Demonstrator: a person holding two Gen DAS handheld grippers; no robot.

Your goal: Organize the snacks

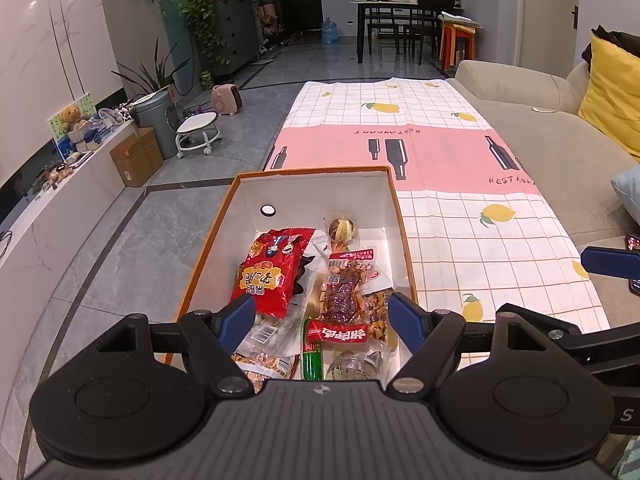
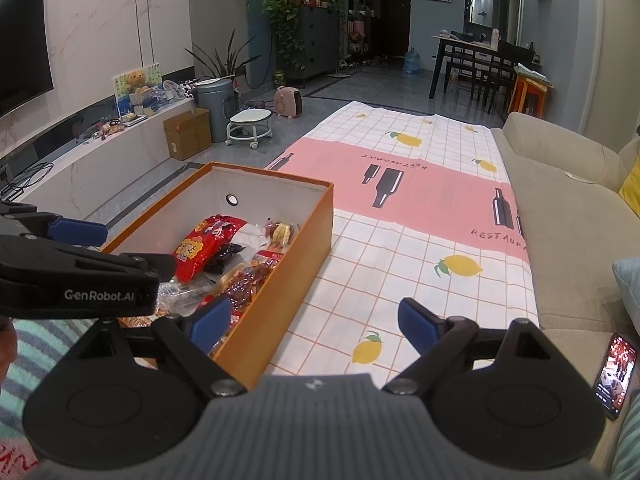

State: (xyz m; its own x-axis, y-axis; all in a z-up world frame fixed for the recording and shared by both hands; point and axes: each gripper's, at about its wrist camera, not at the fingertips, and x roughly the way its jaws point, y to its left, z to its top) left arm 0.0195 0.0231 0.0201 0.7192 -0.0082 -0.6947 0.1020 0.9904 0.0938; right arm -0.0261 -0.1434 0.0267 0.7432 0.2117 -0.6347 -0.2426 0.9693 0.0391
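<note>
Nearest in the left wrist view, the left claw (image 1: 321, 312) stands wide apart with nothing between its blue fingertips (image 1: 238, 317), hanging over the near end of an orange box (image 1: 208, 252) with a white inside. The snacks lie piled in that near end: a green sausage stick (image 1: 311, 354), a red-labelled packet (image 1: 343, 332) touching it, a clear pack of dark dried meat (image 1: 344, 294) just beyond, and a big red bag (image 1: 267, 270) to the left of it. Farther in, near the far wall of the box, sits a small round wrapped pastry (image 1: 341, 230). In the right wrist view, the right claw (image 2: 316, 322) is also wide and holds nothing; its left fingertip is over the box's near corner and its right one over the cloth (image 2: 400, 256), a checked sheet with lemons and a pink band that covers the surface. The box stands on the cloth's left part. A phone (image 2: 616, 374) with a lit screen lies to the right, on the beige sofa (image 2: 568, 216) that runs beside the cloth.
</note>
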